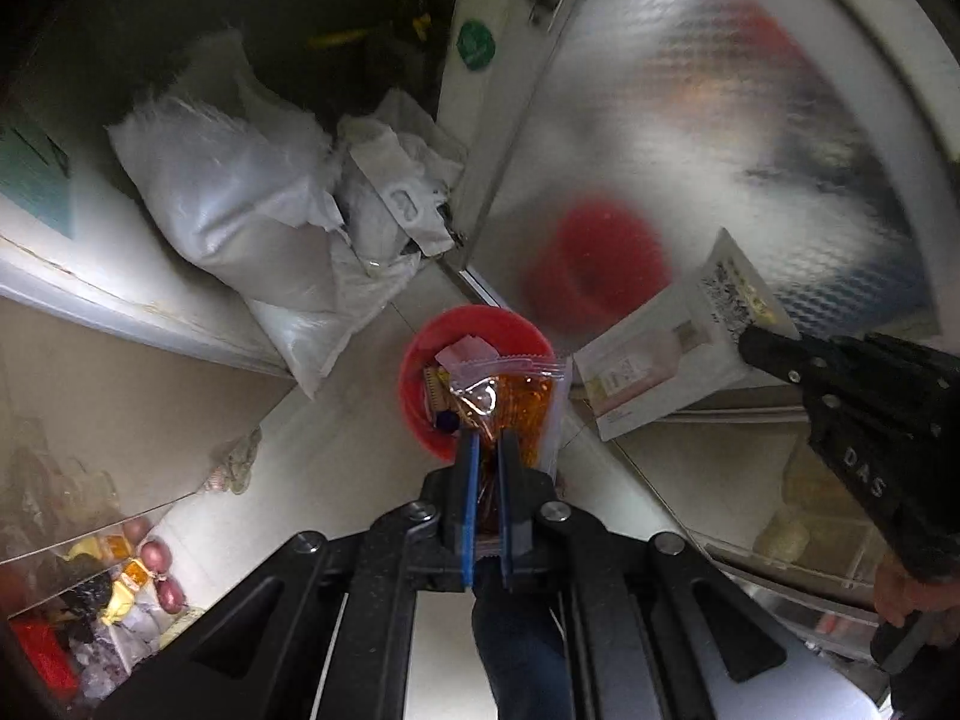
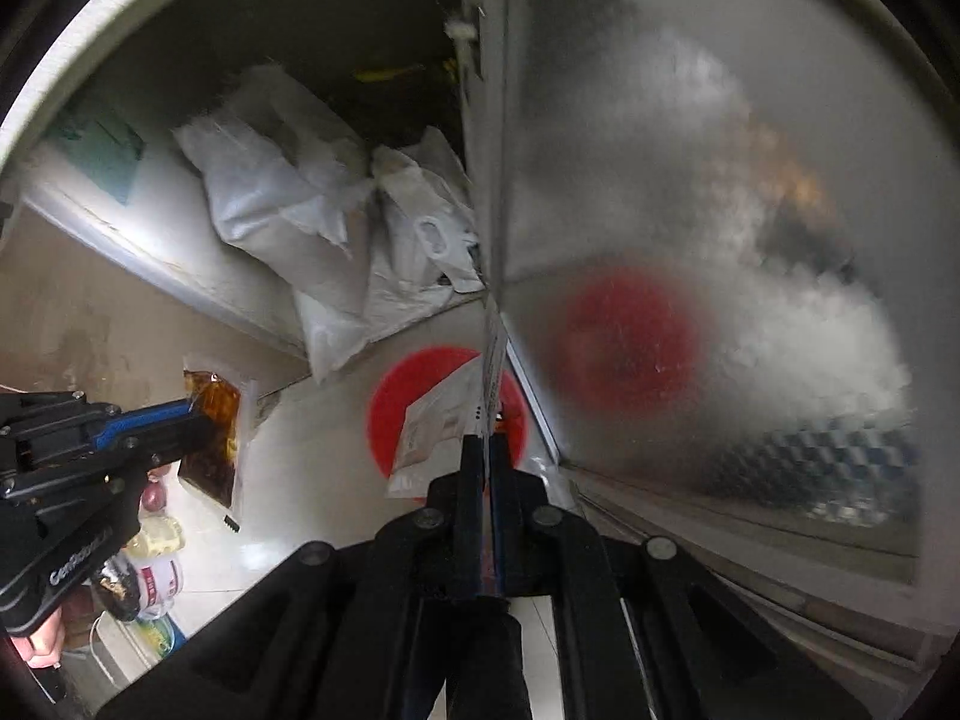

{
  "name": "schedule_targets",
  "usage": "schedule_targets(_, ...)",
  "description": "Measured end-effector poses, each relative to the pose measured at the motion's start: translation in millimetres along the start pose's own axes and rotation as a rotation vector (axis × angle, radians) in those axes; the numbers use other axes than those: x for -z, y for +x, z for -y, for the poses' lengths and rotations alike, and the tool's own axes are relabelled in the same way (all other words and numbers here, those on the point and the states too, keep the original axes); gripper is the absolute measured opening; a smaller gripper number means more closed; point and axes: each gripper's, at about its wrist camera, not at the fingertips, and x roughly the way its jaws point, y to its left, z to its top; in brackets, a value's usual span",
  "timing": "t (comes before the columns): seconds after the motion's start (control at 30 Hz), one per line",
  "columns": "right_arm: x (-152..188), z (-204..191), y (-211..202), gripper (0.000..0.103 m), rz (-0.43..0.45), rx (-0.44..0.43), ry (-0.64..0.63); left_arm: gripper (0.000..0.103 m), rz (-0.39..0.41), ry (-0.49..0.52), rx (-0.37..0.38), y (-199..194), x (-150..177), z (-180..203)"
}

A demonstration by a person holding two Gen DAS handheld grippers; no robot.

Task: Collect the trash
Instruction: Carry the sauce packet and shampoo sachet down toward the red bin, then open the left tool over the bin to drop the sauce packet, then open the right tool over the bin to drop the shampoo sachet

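Note:
A red bin (image 1: 420,414) stands on the pale floor by a frosted glass door, with wrappers inside. My left gripper (image 1: 487,441) is shut on an orange see-through sachet (image 1: 516,402) and holds it above the bin's right side; the sachet also shows in the right wrist view (image 2: 216,420). My right gripper (image 2: 485,441) is shut on a flat white packet (image 2: 441,420), held edge-on above the red bin (image 2: 390,414). In the left wrist view the packet (image 1: 660,360) hangs to the right of the bin.
White plastic bags (image 1: 252,204) are piled in the dark corner behind the bin. The frosted door (image 1: 720,150) reflects the bin. A shelf of packaged goods (image 1: 102,594) sits at lower left. A white counter edge (image 1: 90,294) runs along the left.

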Motion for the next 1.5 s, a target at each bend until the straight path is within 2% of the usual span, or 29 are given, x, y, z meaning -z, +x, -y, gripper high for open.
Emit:
schedule_targets(0.23,-3,6,33,0.002,-0.020,0.022,0.013,0.005,-0.037,0.002,0.027,47,0,-2)
schedule_targets(0.43,-1,12,31,0.002,-0.021,0.037,0.026,0.005,-0.053,0.024,0.048,59,-4,4)
schedule_targets(0.5,-1,13,32,0.002,-0.021,0.040,0.028,0.011,-0.049,0.017,0.043,59,-6,4)
schedule_targets(0.57,0,13,30,0.002,-0.021,0.041,0.030,0.040,-0.038,0.012,0.036,55,-8,3)
schedule_targets(0.67,1,11,28,0.002,-0.020,0.038,0.023,0.058,-0.017,0.006,0.046,45,-11,-1)
schedule_targets(0.73,1,9,28,0.002,-0.025,0.036,0.014,0.065,-0.004,0.006,0.049,36,-11,-3)
schedule_targets(0.83,1,7,26,0.002,-0.028,0.029,0.004,0.070,0.000,0.011,0.031,27,-7,-5)
schedule_targets(1.03,-3,-9,33,0.002,-0.031,0.006,-0.036,0.070,0.001,0.034,0.002,16,6,-16)
schedule_targets(1.3,-3,-30,52,0.002,-0.058,-0.026,-0.076,0.071,0.028,-0.091,0.014,15,21,-54)
schedule_targets(1.37,-3,-35,54,0.002,-0.064,-0.030,-0.088,0.081,0.039,-0.078,-0.011,14,24,-55)
schedule_targets(1.5,-5,-39,59,0.002,-0.069,-0.032,-0.108,0.087,0.041,-0.051,-0.049,18,27,-55)
